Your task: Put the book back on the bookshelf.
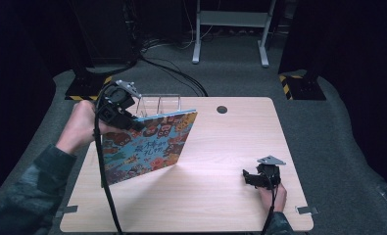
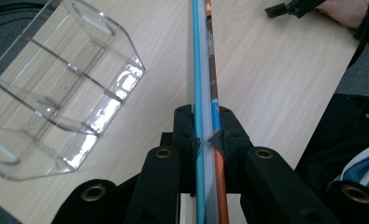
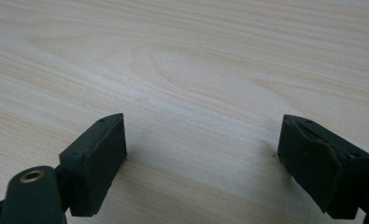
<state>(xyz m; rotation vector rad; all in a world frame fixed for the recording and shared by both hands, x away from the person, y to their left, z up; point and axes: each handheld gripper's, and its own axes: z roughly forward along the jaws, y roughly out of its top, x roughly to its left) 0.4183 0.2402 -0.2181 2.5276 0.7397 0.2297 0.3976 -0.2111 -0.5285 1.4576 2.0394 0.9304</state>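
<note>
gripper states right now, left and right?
Left gripper: closed on the edge of the picture book, holding it upright.
Right gripper: open, holding nothing, low over the table.

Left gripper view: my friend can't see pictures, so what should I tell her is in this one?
The left gripper has its two black jaws shut on the edge of a thin book, seen edge-on above a pale wooden table. A clear plastic organizer with dividers sits to the left, and the other gripper, in a hand, shows at the top right.
</note>
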